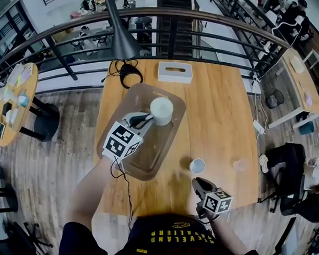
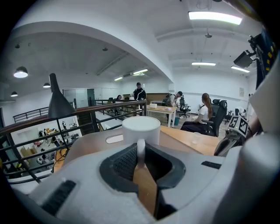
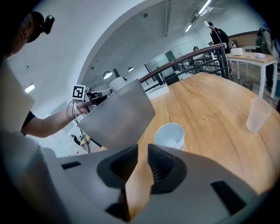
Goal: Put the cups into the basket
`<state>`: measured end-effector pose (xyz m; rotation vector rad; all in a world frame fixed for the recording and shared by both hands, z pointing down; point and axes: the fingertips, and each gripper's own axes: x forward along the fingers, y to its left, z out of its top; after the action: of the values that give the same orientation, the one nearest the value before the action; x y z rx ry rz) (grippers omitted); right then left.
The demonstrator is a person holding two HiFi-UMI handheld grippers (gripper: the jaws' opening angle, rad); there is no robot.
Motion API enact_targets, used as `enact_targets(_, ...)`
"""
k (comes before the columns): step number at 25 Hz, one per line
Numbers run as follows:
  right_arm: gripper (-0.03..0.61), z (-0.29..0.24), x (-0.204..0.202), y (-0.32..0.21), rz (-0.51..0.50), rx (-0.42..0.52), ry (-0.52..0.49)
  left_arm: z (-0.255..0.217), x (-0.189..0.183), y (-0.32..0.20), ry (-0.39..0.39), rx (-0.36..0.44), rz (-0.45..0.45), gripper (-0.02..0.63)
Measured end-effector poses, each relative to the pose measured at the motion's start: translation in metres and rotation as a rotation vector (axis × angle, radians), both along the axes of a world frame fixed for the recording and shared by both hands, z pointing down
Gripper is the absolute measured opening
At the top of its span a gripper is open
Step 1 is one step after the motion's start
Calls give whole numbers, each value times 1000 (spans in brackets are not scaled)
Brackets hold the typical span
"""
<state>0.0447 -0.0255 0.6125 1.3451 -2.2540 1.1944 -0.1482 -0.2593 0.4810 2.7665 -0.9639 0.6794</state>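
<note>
Over the translucent grey plastic basket (image 1: 153, 164), which stands skewed at the left edge of the wooden counter (image 1: 221, 111), the left gripper (image 1: 146, 119) is clamped on the handle of the white ceramic mug (image 1: 161, 109). The mug is upright over the basket's far half. Whether its base touches the basket floor cannot be told.

The right gripper (image 1: 199, 183) hovers at the counter's near edge with its jaws a narrow way apart and nothing between them. The small white cup (image 1: 197, 165) stands just ahead of it, outside the basket. The clear plastic cup (image 1: 241, 165) stands further toward the right edge.

Hazards:
- The handle offers a thin grip, so the mug may pivot between the pads. Released while tilted, it could strike the basket wall or topple.
- The basket looks light and sits at the left edge, so a sideways push could slide it off.
- The right jaws look too narrow for the small cup, so advancing without widening them would probably shove it along.
- The clear cup would probably tip at a light knock.

Clearance: the counter's centre and right side are bare. The white tissue box (image 1: 175, 72) and the black cone-shaded lamp (image 1: 122, 37) occupy the far edge.
</note>
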Motion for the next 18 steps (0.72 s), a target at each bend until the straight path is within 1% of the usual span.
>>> enact_targets(2, 75, 2, 1, -1, 7, -6, -5, 11, 5, -3, -1, -15, 2, 52)
enact_targets(7, 75, 6, 0, -3, 25, -21, -16, 38, 14, -13, 26, -62, 8, 52)
enact_targets(9, 75, 7, 0, -3, 31, -25, -18, 50, 18, -16, 9, -70, 22, 52)
enact_targets(13, 75, 9, 3, -2, 48, -31, -15, 73, 21, -23, -50, -77, 41, 52)
enact_targets(18, 75, 14, 8, 0, 69, -48, -11, 99, 24, -33, -96, -109, 54, 52)
